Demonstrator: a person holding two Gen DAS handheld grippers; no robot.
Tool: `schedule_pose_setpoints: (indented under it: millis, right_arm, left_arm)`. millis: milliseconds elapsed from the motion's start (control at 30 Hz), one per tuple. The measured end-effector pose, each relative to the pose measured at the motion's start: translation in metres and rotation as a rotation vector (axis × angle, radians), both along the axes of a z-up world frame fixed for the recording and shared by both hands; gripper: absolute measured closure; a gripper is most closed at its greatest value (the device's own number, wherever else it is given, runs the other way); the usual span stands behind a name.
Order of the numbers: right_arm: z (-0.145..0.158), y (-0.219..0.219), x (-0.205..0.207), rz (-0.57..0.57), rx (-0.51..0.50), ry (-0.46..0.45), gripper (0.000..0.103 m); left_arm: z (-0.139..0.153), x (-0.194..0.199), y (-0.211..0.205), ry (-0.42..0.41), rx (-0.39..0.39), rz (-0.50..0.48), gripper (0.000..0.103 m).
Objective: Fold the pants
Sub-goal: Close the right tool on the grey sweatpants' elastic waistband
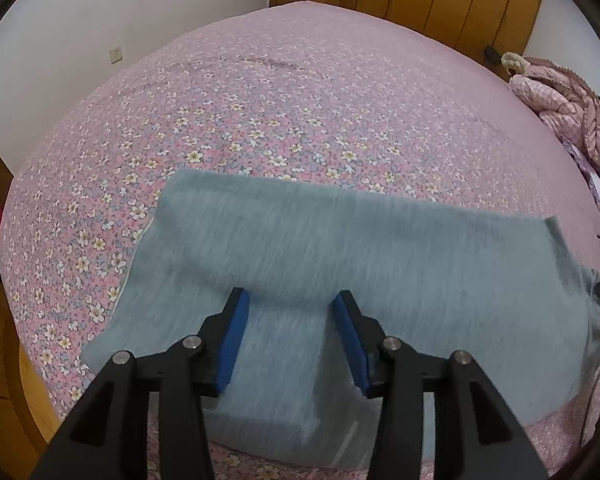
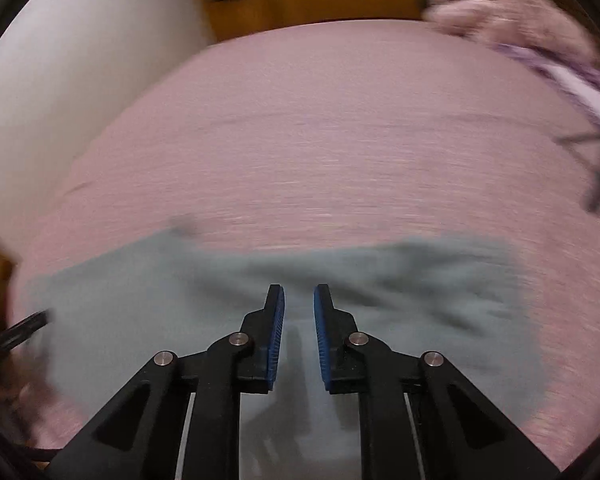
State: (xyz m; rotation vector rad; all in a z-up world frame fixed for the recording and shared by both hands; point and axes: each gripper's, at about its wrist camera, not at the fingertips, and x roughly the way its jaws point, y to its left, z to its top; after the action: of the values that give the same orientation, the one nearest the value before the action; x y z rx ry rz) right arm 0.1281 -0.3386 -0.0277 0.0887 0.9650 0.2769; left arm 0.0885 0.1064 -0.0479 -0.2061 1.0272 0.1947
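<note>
Pants (image 1: 340, 248) lie folded near bed (image 1: 260, 100) front edge. Left claw (image 1: 290, 304) spread, right claw (image 2: 299, 300) narrowly parted; both empty. Further folds possibly left.

A wide bed covered by a pink sheet printed with small white and yellow flowers (image 1: 284, 120) fills the room. A plain white wall (image 1: 120, 12) carrying one small switch plate (image 1: 116, 55) stands on its left. Tall honey-brown wooden wardrobe doors (image 1: 452, 0) line the far side (shelves beside them are too blurred to read). A rumpled pink quilted blanket (image 1: 564, 108) lies at the bed's right edge.
</note>
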Motion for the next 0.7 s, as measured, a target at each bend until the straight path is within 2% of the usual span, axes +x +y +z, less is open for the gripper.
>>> schedule_pose_setpoints:
  millis: [67,200,233,267,300,367,467,500,567,667,700]
  right_arm:
    - [-0.008,0.030,0.007,0.100,0.058,0.041,0.086]
    - [-0.031,0.049,0.030,0.078,-0.005,0.061,0.087]
    - [-0.039,0.045,0.038,0.055,-0.008,0.050,0.096]
    - [-0.040,0.042,0.040,0.047,0.004,0.031,0.099]
    - [-0.040,0.037,0.042,0.037,0.017,0.020,0.103]
    - [-0.038,0.028,0.046,0.015,0.058,0.047,0.103]
    - [-0.019,0.006,0.034,-0.053,0.043,0.020,0.103]
    - [-0.011,-0.005,0.027,-0.071,0.030,0.001,0.099]
    - [-0.003,-0.024,0.017,-0.099,-0.014,-0.021,0.089]
    - [-0.008,-0.059,0.010,-0.175,-0.123,-0.005,0.088]
    - [-0.019,-0.077,0.011,-0.221,-0.171,0.028,0.088]
  left_arm:
    - [0.000,-0.001,-0.001,0.000,0.002,0.005,0.055]
    - [0.003,-0.003,0.001,0.005,0.007,0.006,0.055]
    - [0.003,-0.003,0.001,0.005,0.003,0.006,0.055]
    - [0.003,-0.003,0.001,0.004,-0.002,0.007,0.055]
    - [0.003,-0.002,0.002,0.003,-0.005,0.006,0.055]
    - [0.002,-0.002,0.002,0.000,-0.007,0.004,0.055]
    - [0.003,-0.005,0.004,-0.005,-0.007,0.004,0.054]
    - [0.003,-0.006,0.004,-0.006,-0.007,0.004,0.054]
    - [0.003,-0.007,0.004,-0.006,-0.007,0.004,0.054]
    - [0.003,-0.008,0.005,-0.005,-0.008,0.009,0.054]
    - [0.003,-0.008,0.005,-0.006,-0.008,0.011,0.053]
